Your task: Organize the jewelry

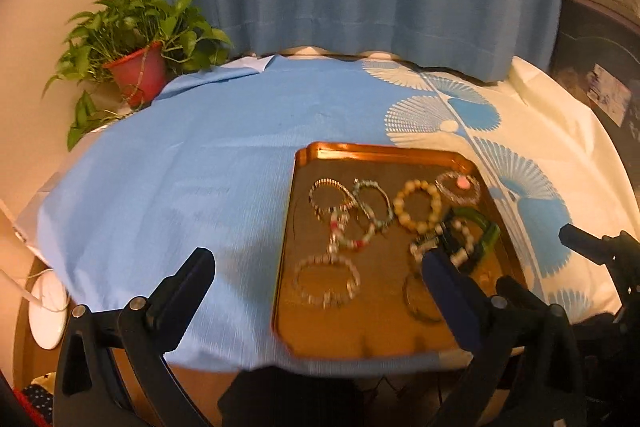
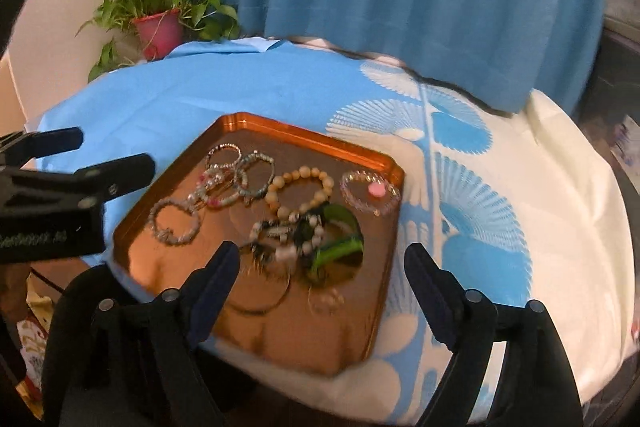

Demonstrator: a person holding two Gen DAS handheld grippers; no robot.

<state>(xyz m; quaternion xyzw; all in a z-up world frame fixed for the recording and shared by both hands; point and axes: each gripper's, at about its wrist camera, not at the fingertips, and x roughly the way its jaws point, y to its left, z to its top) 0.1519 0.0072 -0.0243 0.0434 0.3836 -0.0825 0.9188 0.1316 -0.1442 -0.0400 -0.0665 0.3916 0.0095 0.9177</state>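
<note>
Copper-coloured metal tray (image 2: 308,143), shallow-rimmed, sits on a blue and cream patterned cloth (image 1: 180,155) over the table; all jewelry lies inside it.

Contents:
- Wooden bead bracelet (image 2: 300,193), cream beads, mid-tray. Likely light, stiff enough to lift by 1 bead.
- Clear bracelet with pink charm (image 2: 370,193), far right corner. Likely slippery; pinch across the band.
- Silver chain bracelets (image 2: 224,171), overlapping at far left. Limp; likely to drag neighbours.
- Crystal bead bracelet (image 2: 174,221), lying alone at near left; easiest pick.
- Green bangle (image 2: 340,235), rigid, tangled with a black-and-white bead strand (image 2: 280,239). Possibly brittle; grip the rim.
- Thin wire hoop (image 2: 260,299), flat on tray, hard to get under.

Tools: left gripper (image 1: 316,267) spread wide, empty; right gripper (image 2: 320,263) also spread, nothing between its jaws, hovering above the tangle.
</note>
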